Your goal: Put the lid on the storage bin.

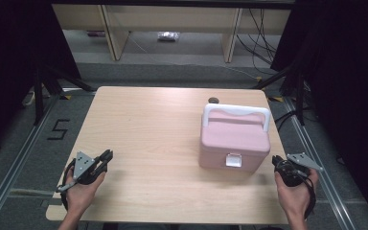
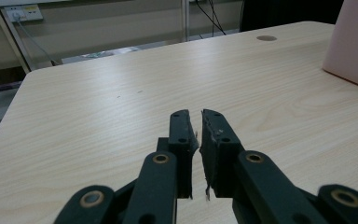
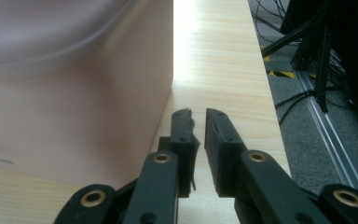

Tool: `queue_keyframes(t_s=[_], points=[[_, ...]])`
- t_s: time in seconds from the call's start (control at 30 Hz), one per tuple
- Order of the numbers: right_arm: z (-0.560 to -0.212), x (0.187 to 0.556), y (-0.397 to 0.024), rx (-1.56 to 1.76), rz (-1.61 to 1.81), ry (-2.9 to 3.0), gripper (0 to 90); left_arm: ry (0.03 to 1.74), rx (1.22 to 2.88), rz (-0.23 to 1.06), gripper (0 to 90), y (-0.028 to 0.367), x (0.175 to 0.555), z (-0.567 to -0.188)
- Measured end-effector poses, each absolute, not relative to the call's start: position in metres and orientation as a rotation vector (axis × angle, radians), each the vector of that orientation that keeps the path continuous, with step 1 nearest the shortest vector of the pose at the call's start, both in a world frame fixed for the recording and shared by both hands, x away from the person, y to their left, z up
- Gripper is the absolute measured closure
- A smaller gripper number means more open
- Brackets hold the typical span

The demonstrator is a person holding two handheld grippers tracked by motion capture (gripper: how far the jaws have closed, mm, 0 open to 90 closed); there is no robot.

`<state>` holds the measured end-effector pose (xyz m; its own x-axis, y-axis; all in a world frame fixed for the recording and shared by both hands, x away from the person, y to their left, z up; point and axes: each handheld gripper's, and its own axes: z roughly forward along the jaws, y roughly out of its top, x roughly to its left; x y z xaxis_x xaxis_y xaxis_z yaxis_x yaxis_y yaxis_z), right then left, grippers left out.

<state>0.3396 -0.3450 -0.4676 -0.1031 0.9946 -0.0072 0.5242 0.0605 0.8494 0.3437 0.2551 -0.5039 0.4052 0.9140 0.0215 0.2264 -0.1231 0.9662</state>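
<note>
A pink lidded box (image 1: 235,139) with a white handle (image 1: 236,111) and a white front latch (image 1: 233,160) stands on the right half of the wooden table (image 1: 148,124). My left gripper (image 1: 106,157) rests low over the table's front left, its jaws a narrow slit apart with nothing between them (image 2: 196,114); the box (image 2: 354,46) lies far to its right. My right gripper (image 1: 276,162) sits at the table's right edge just beside the box's front right corner. Its jaws (image 3: 198,114) stand slightly apart and empty, next to the box wall (image 3: 74,93).
A small round grommet (image 1: 213,100) is set in the table behind the box. A floor mark "5" (image 1: 57,129) and a metal rail lie to the left. Black stand legs and cables (image 3: 307,56) crowd the floor on the right, close to the table edge.
</note>
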Motion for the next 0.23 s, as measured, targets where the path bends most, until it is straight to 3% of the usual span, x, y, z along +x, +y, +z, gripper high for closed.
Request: queue_keyframes(t_s=[0.23], points=[[-0.4694,0.3373,-0.3426,1.587,0.964,1.688,74.9,1.027,1.596,0.82,80.0,0.2548,0.3442,-0.5065]])
